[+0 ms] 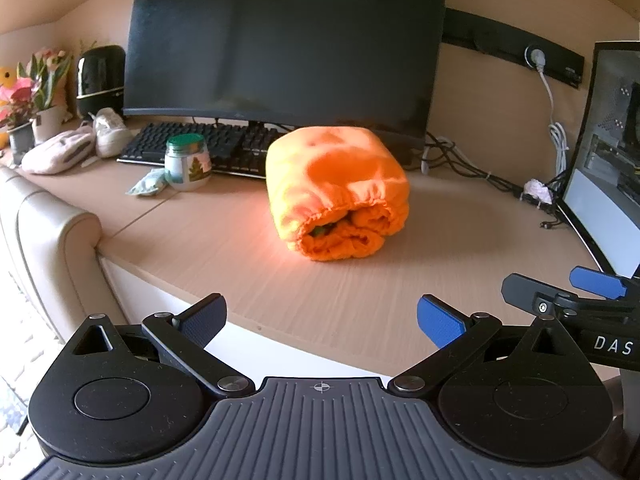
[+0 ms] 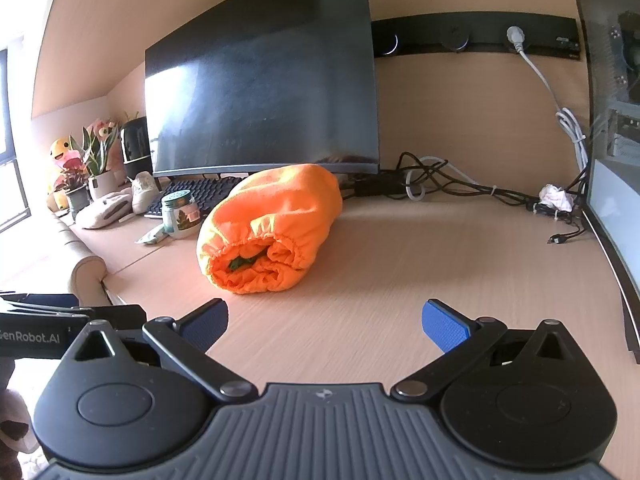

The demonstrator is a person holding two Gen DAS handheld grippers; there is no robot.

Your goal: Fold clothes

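An orange garment (image 1: 336, 190) lies rolled into a thick bundle on the wooden desk (image 1: 360, 280), its gathered elastic hem facing me with a bit of green showing inside. The same bundle (image 2: 272, 228) sits left of centre in the right wrist view. My left gripper (image 1: 322, 320) is open and empty, held back near the desk's front edge, well short of the bundle. My right gripper (image 2: 324, 322) is also open with nothing between its blue pads, hovering over the desk in front of the bundle. Part of the right gripper shows at the left wrist view's right edge (image 1: 576, 292).
Behind the bundle stand a dark monitor (image 1: 288, 40) and a black keyboard (image 1: 200, 146). A green-lidded jar (image 1: 188, 162), a crumpled packet (image 1: 148, 184), a white shoe (image 1: 110, 132) and potted flowers (image 1: 36, 92) sit at the left. Cables (image 2: 460, 184) and a PC case (image 2: 616, 120) occupy the right.
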